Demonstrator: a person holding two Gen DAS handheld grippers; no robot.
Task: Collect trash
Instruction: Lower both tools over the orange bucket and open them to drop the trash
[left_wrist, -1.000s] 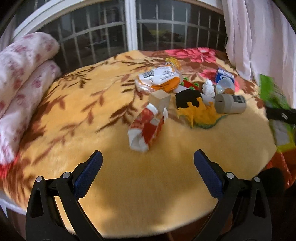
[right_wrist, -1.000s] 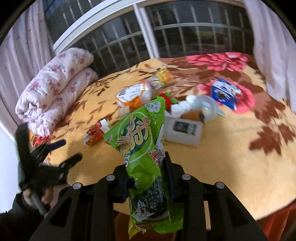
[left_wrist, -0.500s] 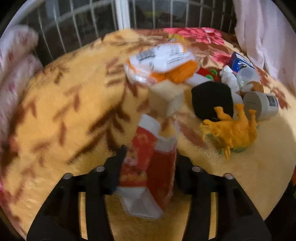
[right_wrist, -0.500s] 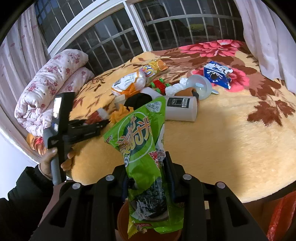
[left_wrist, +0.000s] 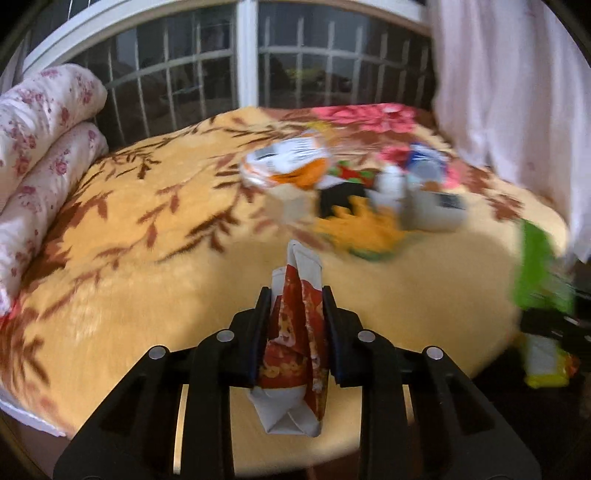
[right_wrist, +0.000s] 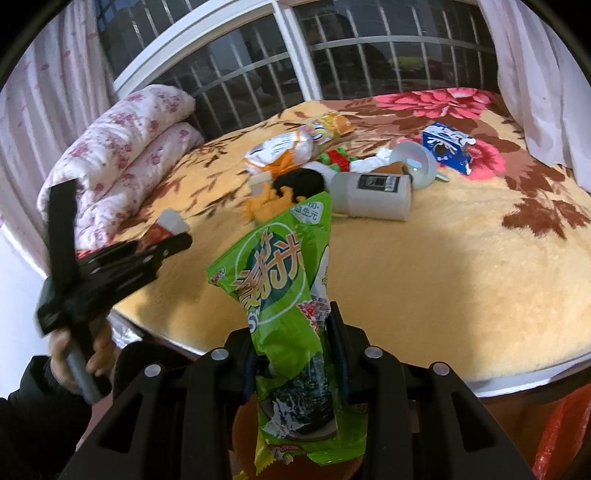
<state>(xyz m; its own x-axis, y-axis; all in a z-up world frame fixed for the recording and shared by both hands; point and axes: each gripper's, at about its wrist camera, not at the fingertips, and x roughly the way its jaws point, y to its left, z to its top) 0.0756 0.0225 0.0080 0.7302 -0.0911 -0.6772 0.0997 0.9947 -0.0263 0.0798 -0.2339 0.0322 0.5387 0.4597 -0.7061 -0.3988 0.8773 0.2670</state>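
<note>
I have my left gripper (left_wrist: 294, 325) clamped on a crumpled red and white wrapper (left_wrist: 295, 343), lifted clear of the near edge of the bed (left_wrist: 147, 266), and my right gripper (right_wrist: 295, 354) squeezes a green snack bag (right_wrist: 284, 295), creased and torn open at its lower end, above what may be a brown bin off that same edge. By my reckoning I am early on: neither piece is dropped yet, and beyond them near the middle of the bed lie an orange and white bag (right_wrist: 284, 147), a white cup (right_wrist: 369, 195), a blue carton (right_wrist: 447, 146) and smaller scraps.
</note>
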